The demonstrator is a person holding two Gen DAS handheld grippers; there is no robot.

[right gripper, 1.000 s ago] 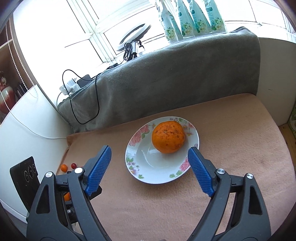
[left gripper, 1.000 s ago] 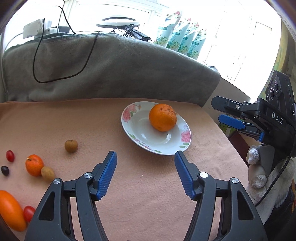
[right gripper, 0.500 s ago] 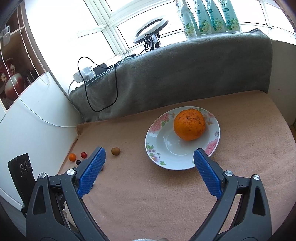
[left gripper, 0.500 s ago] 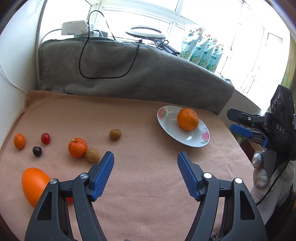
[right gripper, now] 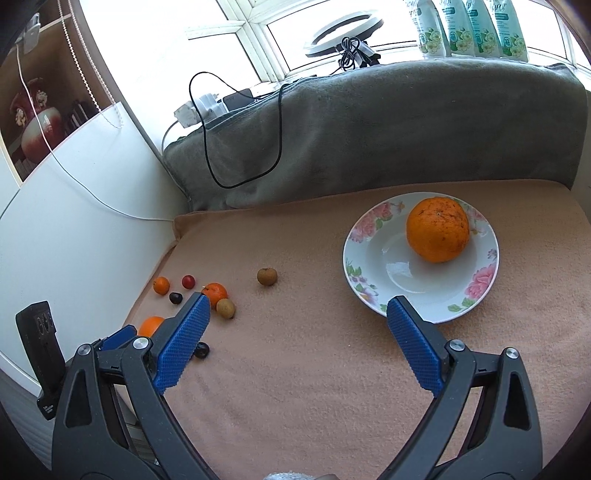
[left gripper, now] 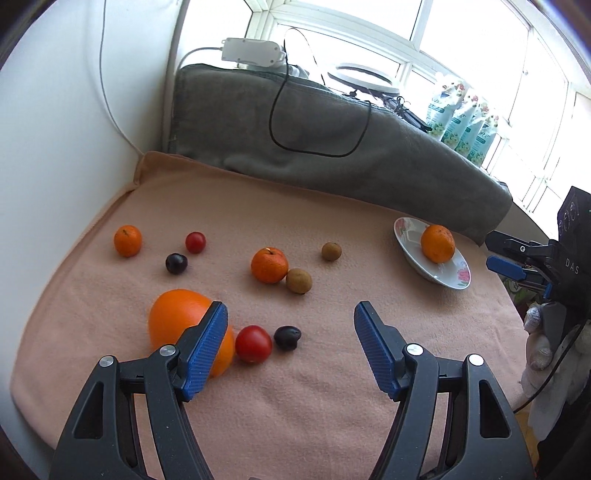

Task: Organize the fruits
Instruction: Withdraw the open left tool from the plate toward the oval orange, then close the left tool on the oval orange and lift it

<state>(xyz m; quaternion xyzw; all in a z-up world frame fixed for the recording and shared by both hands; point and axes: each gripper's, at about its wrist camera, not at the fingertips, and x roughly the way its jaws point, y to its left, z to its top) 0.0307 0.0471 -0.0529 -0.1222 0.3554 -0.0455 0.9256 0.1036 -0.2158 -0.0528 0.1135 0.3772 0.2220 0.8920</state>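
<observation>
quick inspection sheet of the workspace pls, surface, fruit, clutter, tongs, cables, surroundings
surface: peach blanket over the table, lying flat.
job's things: flowered plate holds one orange; large orange, tangerine, small orange, two red fruits, two dark ones and two brown ones lie loose on the blanket.
clutter: nothing seen on the blanket.
tongs: left tongs open, empty; right tongs open, empty.
cables: black cable looped on the grey blanket; white cable down the wall.
surroundings: window, ring light, pouches.

My left gripper's finger [left gripper: 207,343] covers part of big orange [left gripper: 177,317]. Gloved hand [left gripper: 543,343] cut by right edge. Bottle [right gripper: 454,26] labels unreadable.
</observation>
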